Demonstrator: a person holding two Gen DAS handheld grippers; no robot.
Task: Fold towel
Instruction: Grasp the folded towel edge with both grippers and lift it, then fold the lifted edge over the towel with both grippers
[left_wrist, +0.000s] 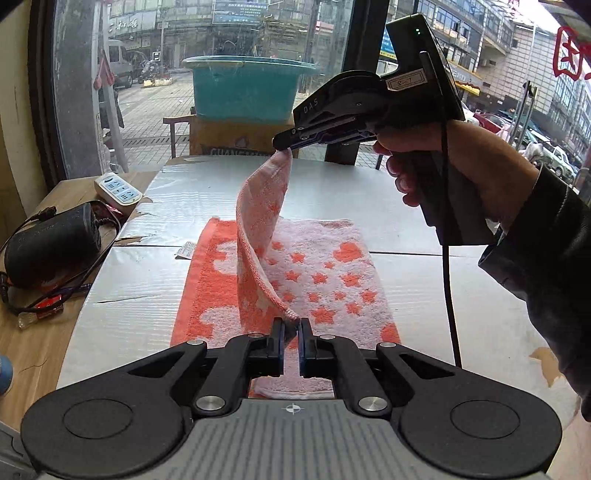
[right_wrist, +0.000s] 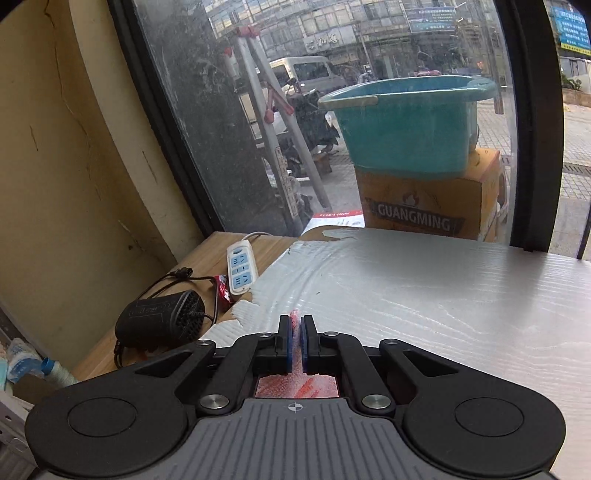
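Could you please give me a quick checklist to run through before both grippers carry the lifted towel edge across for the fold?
1. Left gripper shut on a towel corner: ok.
2. Right gripper shut on the other corner: ok.
3. Edge between them lifted off the table: ok.
4. Rest of towel lying flat: ok.
5. Far table surface free for the fold: ok.
6. Corners gripped deeply enough: cannot tell.
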